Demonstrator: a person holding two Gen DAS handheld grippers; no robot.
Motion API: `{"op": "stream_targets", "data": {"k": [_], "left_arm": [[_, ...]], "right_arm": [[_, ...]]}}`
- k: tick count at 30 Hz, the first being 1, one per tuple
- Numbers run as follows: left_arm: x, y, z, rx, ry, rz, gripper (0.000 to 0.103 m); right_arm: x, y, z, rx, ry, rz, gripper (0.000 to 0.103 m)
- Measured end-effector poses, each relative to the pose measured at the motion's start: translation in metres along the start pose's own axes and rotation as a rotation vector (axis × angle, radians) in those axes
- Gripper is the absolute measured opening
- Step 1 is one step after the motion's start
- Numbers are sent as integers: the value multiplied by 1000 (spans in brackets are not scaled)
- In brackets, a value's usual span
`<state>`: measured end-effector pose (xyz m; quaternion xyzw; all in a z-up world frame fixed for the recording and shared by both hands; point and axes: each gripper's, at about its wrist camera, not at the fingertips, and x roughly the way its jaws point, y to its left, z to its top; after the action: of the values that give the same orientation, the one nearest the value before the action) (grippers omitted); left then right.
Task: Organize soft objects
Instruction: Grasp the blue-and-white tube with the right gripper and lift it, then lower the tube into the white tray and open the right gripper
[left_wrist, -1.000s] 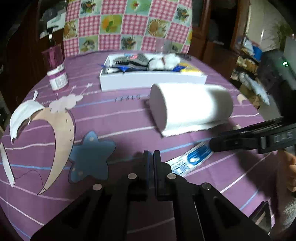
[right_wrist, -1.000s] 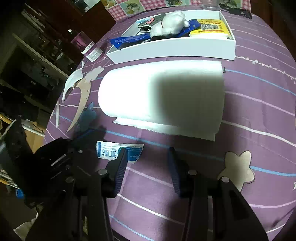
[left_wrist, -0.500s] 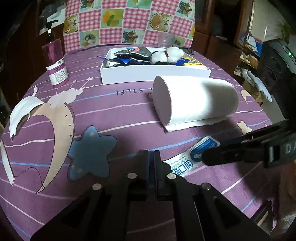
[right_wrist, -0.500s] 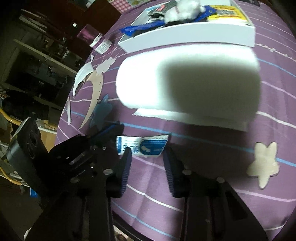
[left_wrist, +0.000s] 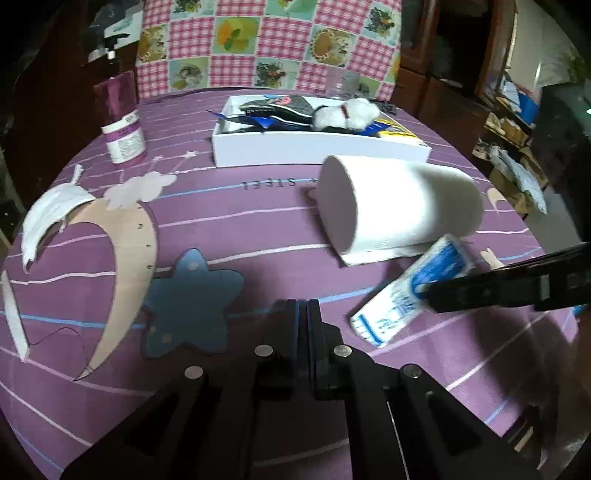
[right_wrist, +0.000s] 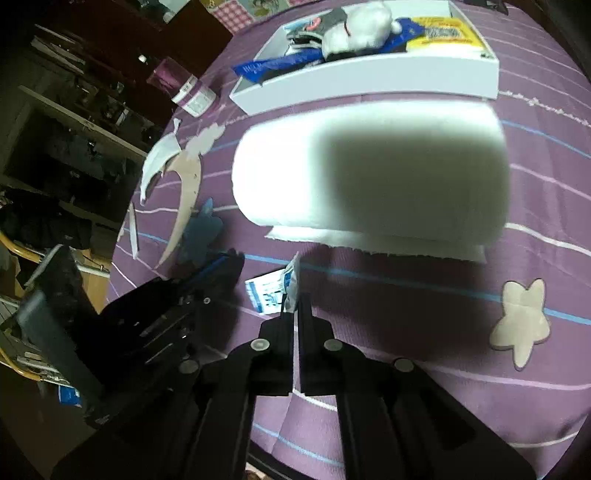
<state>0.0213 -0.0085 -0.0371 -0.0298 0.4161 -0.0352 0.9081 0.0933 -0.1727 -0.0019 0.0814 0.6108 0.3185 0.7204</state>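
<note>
A blue-and-white tissue pack (left_wrist: 413, 291) is tilted up off the purple tablecloth, and my right gripper (left_wrist: 432, 295) is shut on its near edge. In the right wrist view the pack (right_wrist: 271, 290) stands on edge between the closed right gripper (right_wrist: 294, 301) fingertips. My left gripper (left_wrist: 303, 314) is shut and empty, low over the cloth. A white paper roll (left_wrist: 399, 203) lies on its side just behind the pack. A white box (left_wrist: 314, 147) behind it holds a white plush toy (left_wrist: 347, 112) and other soft items.
A purple bottle (left_wrist: 120, 118) stands at the back left. A white face mask (left_wrist: 48, 218) lies at the left edge. A checked cushion (left_wrist: 266, 44) rises behind the table. The left gripper's body (right_wrist: 159, 325) sits left of the pack in the right wrist view.
My right gripper has closed on the tissue pack and tipped it up off the cloth toward the roll. The left gripper has stayed shut and barely moved.
</note>
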Motion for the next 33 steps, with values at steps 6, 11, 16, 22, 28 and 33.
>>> {"op": "stream_targets", "data": {"k": [6, 11, 16, 22, 28, 33], "left_arm": [[-21, 3, 8, -7, -70, 31, 3], [-43, 4, 26, -34, -93, 65, 20], [-69, -1, 52, -18, -172, 94, 56], [-70, -2, 86, -51, -216, 79, 78], [-45, 3, 112, -95, -226, 51, 80], [-17, 14, 131, -166, -214, 39, 80]], "right_arm": [[-24, 11, 2, -25, -34, -8, 3], [-47, 18, 14, -28, -80, -1, 3], [-69, 23, 32, -40, -136, 1, 2], [-70, 14, 66, 23, -181, 14, 2], [-71, -4, 91, 73, -244, 83, 2], [-72, -21, 107, 97, -295, 104, 2]]}}
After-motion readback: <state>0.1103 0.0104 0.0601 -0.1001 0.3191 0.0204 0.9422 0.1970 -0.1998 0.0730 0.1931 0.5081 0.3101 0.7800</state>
